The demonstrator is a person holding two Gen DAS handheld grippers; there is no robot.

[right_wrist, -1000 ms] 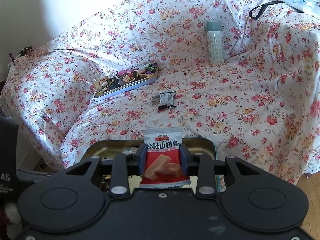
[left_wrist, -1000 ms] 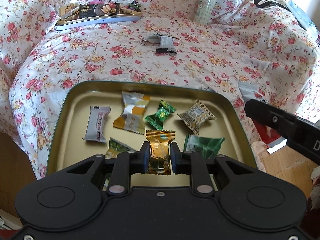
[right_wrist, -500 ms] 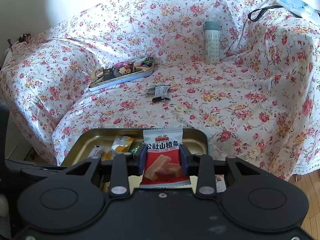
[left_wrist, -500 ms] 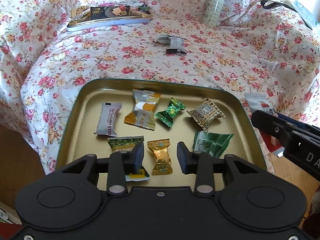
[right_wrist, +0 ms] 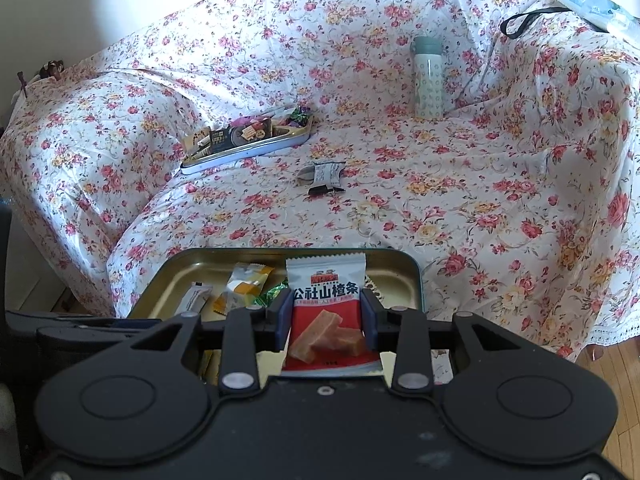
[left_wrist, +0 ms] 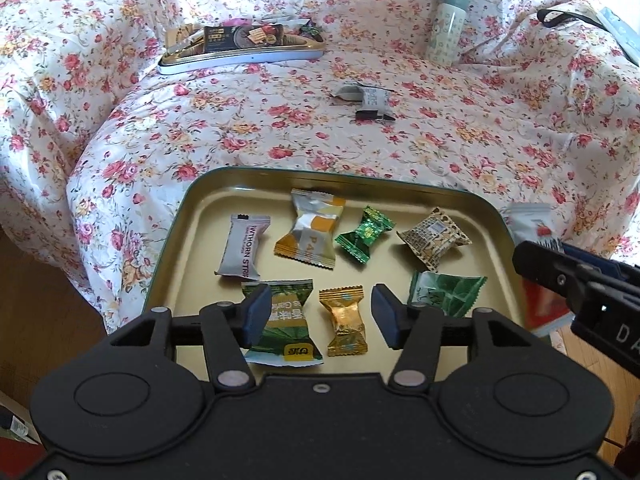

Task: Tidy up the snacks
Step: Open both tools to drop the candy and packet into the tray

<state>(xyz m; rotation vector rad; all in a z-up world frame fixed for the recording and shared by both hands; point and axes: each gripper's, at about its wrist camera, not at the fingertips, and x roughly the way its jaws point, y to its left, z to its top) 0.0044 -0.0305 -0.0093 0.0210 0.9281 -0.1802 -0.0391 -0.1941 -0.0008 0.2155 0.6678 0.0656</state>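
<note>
left hand-held gripper (left_wrist: 320, 316): jaws just opening, apart | right hand-held gripper (right_wrist: 326, 320): clamped

L gripper (left_wrist: 318, 316) just opening, gold candy (left_wrist: 346, 320) betw jaws.

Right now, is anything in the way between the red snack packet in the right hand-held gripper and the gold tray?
Nothing visible does. The red snack packet is held just above the tray's open right end.

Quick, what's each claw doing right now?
Left claw: open, has just been opening; gold candy lies loose between its jaws.
Right claw: shut on red snack packet.
</note>
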